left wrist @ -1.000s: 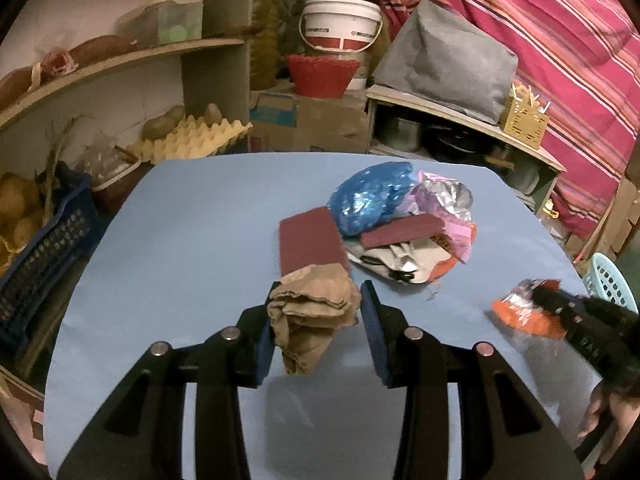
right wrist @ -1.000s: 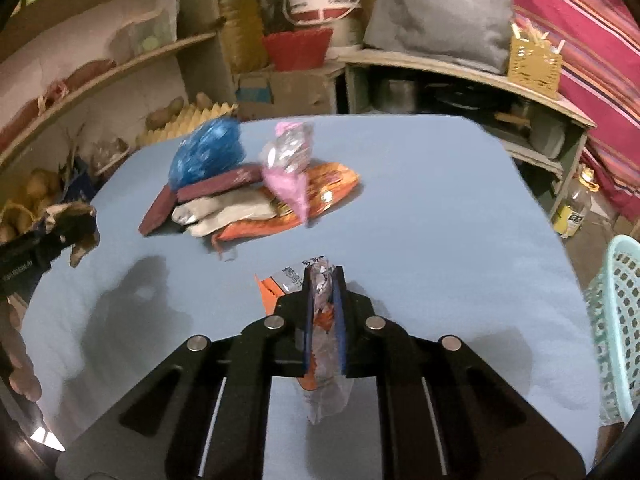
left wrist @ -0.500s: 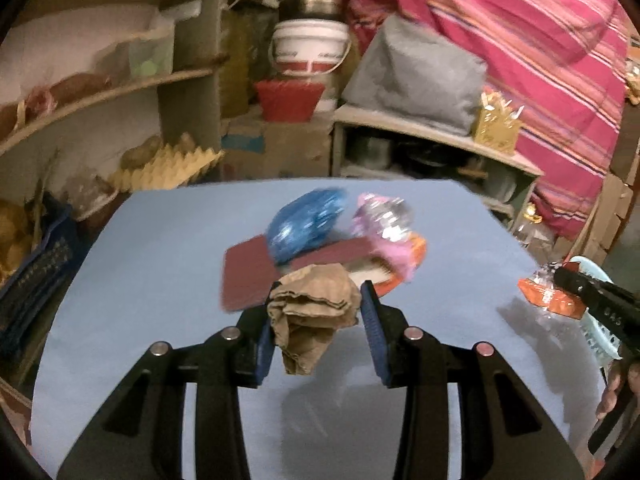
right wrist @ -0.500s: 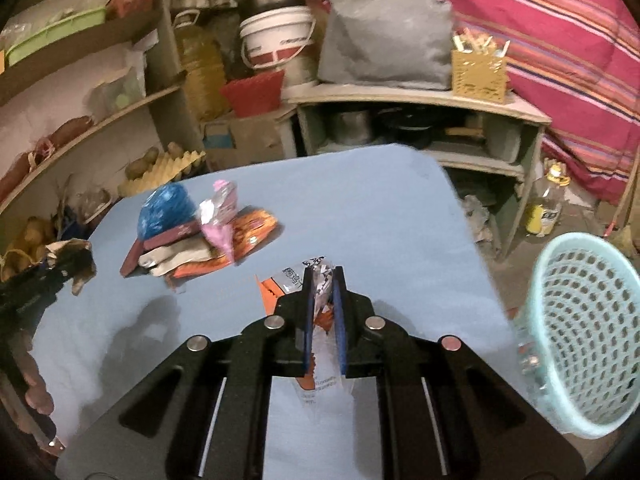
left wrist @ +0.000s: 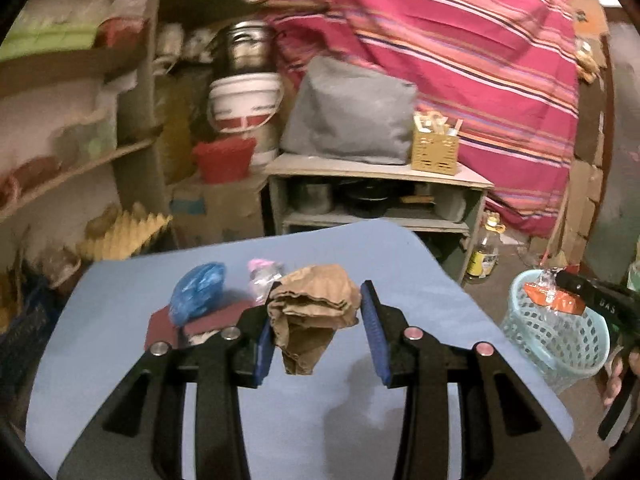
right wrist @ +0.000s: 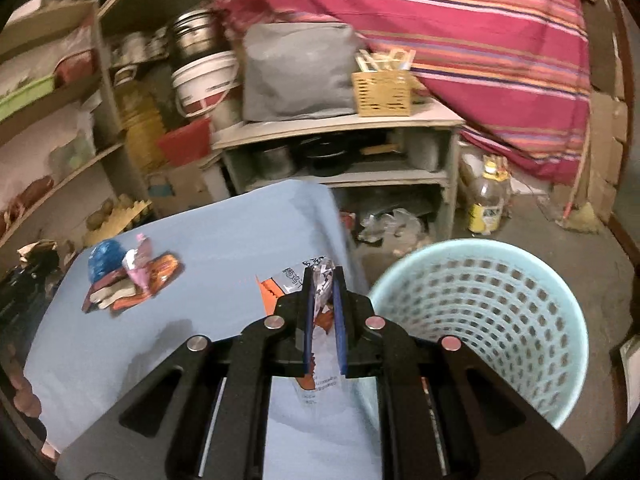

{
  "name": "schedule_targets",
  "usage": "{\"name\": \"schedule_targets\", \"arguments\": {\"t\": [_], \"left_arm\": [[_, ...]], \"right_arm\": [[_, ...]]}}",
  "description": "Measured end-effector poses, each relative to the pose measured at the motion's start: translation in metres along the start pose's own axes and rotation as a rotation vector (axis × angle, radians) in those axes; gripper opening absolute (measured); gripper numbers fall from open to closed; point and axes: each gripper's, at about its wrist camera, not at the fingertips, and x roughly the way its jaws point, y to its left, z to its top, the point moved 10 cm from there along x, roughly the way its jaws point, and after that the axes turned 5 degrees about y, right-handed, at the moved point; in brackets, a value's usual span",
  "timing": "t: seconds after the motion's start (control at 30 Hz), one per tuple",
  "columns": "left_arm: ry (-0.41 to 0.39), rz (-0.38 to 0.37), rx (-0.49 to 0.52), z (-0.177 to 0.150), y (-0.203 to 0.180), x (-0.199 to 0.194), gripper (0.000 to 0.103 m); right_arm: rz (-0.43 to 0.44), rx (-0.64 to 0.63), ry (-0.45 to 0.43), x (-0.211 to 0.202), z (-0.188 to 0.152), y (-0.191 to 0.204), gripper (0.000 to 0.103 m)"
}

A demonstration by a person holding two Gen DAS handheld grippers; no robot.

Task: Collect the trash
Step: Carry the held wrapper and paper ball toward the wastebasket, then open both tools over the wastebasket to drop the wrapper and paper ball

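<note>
Left gripper: jaws pinch a crumpled brown paper above the blue table.
Right gripper: jaws pressed onto an orange wrapper, basket at 3 o'clock.
Remaining: trash pile at 9 o'clock.
Risk: a release short of the rim likely drops the light wrapper on the floor; the paper, loosely held, may slip.

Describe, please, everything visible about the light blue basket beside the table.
The light blue basket is a round plastic bin with a smooth rim and walls pierced by rows of small holes. It stands upright on the floor off the blue table's corner, touching nothing visible. What shows of its inside looks empty.
</note>
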Motion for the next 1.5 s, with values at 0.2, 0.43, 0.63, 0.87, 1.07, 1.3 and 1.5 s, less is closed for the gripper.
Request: {"name": "schedule_targets", "arguments": {"t": [0.2, 0.43, 0.63, 0.87, 1.07, 1.3, 1.5], "left_arm": [[-0.004, -0.065, 0.034, 0.011, -0.059, 0.004, 0.039], [0.034, -0.154, 0.056, -0.001, -0.137, 0.023, 0.039], [0.062, -0.206, 0.101, -0.011, -0.193, 0.037, 0.039], [0.078, -0.274, 0.146, -0.008, -0.264, 0.057, 0.039], [0.118, -0.309, 0.182, -0.016, -0.307, 0.082, 0.039], [0.158, -0.322, 0.174, -0.022, -0.321, 0.108, 0.040], [0.168, -0.321, 0.149, -0.022, -0.315, 0.112, 0.079]], "right_arm": [[-0.065, 0.046, -0.006, -0.013, -0.006, -0.058, 0.010], [-0.087, 0.148, -0.038, -0.037, -0.010, -0.112, 0.010], [-0.121, 0.189, -0.040, -0.044, -0.016, -0.144, 0.010], [-0.155, 0.235, -0.042, -0.050, -0.023, -0.174, 0.010], [-0.188, 0.264, -0.049, -0.055, -0.023, -0.197, 0.010], [-0.192, 0.321, -0.047, -0.057, -0.028, -0.215, 0.010], [-0.184, 0.313, -0.046, -0.054, -0.025, -0.208, 0.010]]}}
